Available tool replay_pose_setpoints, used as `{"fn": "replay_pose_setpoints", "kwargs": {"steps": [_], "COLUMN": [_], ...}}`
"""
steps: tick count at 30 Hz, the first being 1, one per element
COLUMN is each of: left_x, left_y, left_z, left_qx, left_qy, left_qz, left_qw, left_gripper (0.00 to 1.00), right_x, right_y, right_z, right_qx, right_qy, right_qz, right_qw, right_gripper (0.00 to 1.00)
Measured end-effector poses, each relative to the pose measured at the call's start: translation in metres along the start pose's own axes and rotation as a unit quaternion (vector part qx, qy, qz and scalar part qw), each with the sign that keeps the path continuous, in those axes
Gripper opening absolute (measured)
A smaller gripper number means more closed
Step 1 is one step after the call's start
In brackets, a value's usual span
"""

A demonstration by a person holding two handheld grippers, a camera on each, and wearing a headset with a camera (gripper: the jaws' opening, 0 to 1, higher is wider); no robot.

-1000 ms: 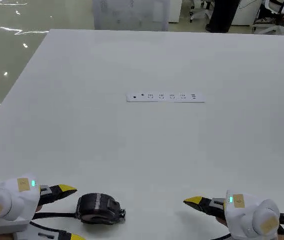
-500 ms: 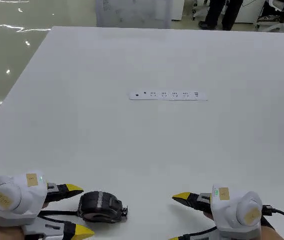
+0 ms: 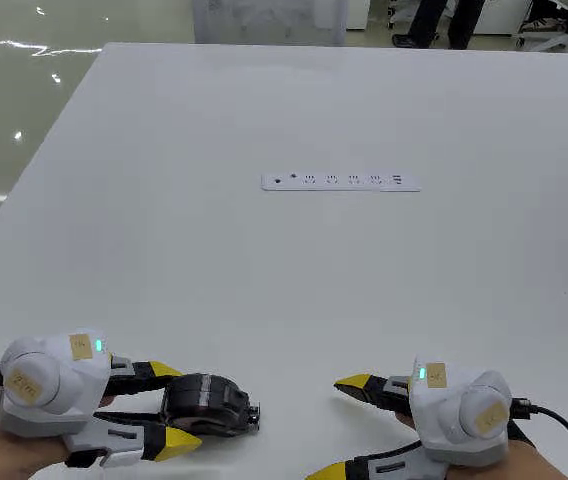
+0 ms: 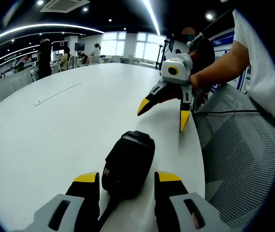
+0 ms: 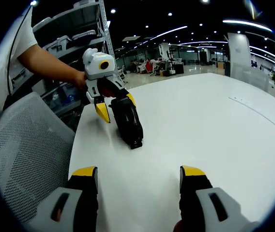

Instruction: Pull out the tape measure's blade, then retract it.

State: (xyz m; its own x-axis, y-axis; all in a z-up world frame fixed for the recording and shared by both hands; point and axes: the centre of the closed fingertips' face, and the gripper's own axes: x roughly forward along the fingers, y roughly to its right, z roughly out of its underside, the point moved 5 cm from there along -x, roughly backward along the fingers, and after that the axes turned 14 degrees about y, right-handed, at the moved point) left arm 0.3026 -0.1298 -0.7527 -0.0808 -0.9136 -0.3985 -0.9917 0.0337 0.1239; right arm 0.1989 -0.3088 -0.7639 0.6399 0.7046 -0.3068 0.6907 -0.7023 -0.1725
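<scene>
The tape measure [image 3: 207, 403] lay by the counter's [image 3: 284, 280] near edge, long axis along it, blade end toward the right gripper [image 3: 336, 427], whose jaws gaped empty, while the left gripper's [image 3: 179, 405] open jaws flanked its body.

The broad white tabletop [image 3: 264, 270] looks smooth and matt, with only a faint sheen. The pale polished floor [image 3: 14, 100] beside it is glossy and mirrors the ceiling lights. The round black tape measure [image 3: 204, 403] has a matt, rubbery-looking case with a slightly shinier grey plastic band. The left gripper [image 3: 179, 405] and right gripper [image 3: 336, 426] each have a smooth, semi-gloss white plastic housing, matt black jaws and satin yellow plastic tips. Each housing carries 1 small tan paper-like sticker [image 3: 82, 346]. The long white power strip [image 3: 340, 182] is smooth plastic. The grey office chair back [image 4: 234, 145] is open-weave mesh cloth. The thin black cable [image 3: 564, 430] looks rubber-sheathed.
</scene>
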Motion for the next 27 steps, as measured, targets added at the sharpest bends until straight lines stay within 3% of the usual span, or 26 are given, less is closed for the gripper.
{"fn": "replay_pose_setpoints", "kwargs": {"steps": [15, 27], "left_x": [0.001, 0.002], "left_y": [-0.003, -0.004], "left_z": [-0.002, -0.002], "left_qx": [0.015, 0.021], "left_qy": [-0.005, -0.02], "left_qz": [0.005, 0.01], "left_qw": [0.9999, 0.9995], "left_gripper": [0.32, 0.32], "right_x": [0.004, 0.028], "right_y": [0.0, 0.002], "right_z": [0.0, -0.006], "right_qx": [-0.002, -0.033], "right_qy": [0.0, 0.008], "right_qz": [-0.006, -0.039], "right_qw": [1.0, 0.9987], "right_gripper": [0.67, 0.46]}}
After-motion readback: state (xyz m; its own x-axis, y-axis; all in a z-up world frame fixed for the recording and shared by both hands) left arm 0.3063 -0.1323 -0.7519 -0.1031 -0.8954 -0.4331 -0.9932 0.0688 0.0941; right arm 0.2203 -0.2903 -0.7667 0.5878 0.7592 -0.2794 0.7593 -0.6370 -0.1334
